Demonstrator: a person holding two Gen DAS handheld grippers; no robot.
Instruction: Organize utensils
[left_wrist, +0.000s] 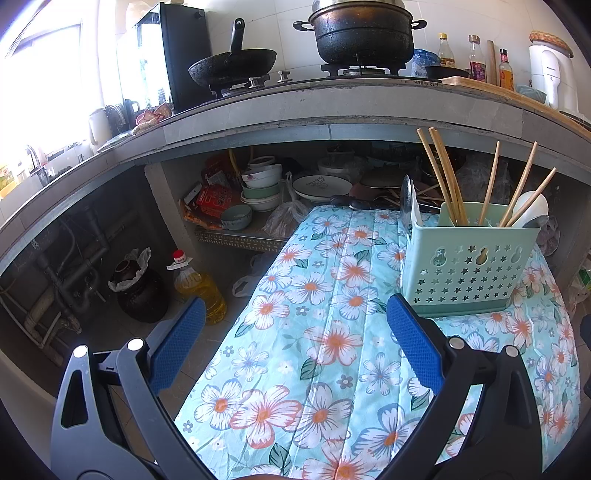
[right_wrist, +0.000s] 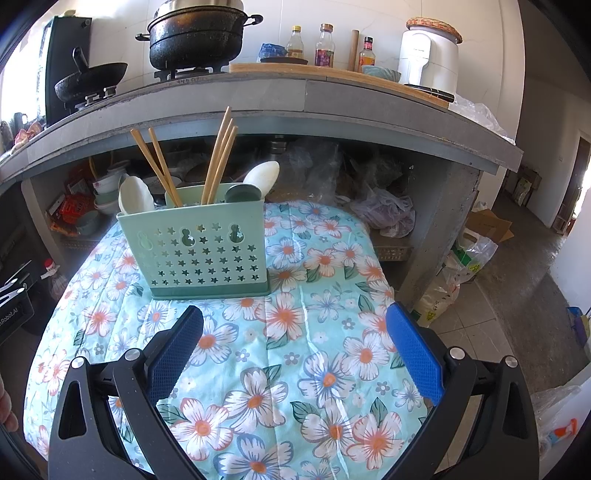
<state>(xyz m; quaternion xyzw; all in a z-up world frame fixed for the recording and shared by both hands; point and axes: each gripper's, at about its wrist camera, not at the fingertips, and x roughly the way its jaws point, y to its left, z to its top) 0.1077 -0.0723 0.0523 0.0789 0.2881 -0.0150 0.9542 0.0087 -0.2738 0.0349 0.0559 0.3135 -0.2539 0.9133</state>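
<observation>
A pale green utensil caddy (left_wrist: 469, 266) (right_wrist: 201, 253) with star-shaped holes stands upright on the floral tablecloth (left_wrist: 332, 350) (right_wrist: 295, 332). Wooden chopsticks (left_wrist: 445, 177) (right_wrist: 219, 155) lean out of its compartments in several directions. White spoons (left_wrist: 530, 206) (right_wrist: 135, 195) and a metal spoon (right_wrist: 243, 192) also stand in it. My left gripper (left_wrist: 295, 321) hovers open over the cloth, the caddy just past its right finger. My right gripper (right_wrist: 295, 332) is open too, the caddy ahead on its left. Neither holds anything.
A grey counter (left_wrist: 332, 107) (right_wrist: 295, 99) overhangs behind the table, carrying a wok (left_wrist: 232, 66), a black pot (left_wrist: 364, 33), bottles (right_wrist: 325, 46) and a white appliance (right_wrist: 430, 55). Bowls and plates (left_wrist: 266, 184) fill the shelf beneath. An oil jug (left_wrist: 201, 288) and dark jar (left_wrist: 140, 291) stand on the floor at left; bags (right_wrist: 458, 273) at right.
</observation>
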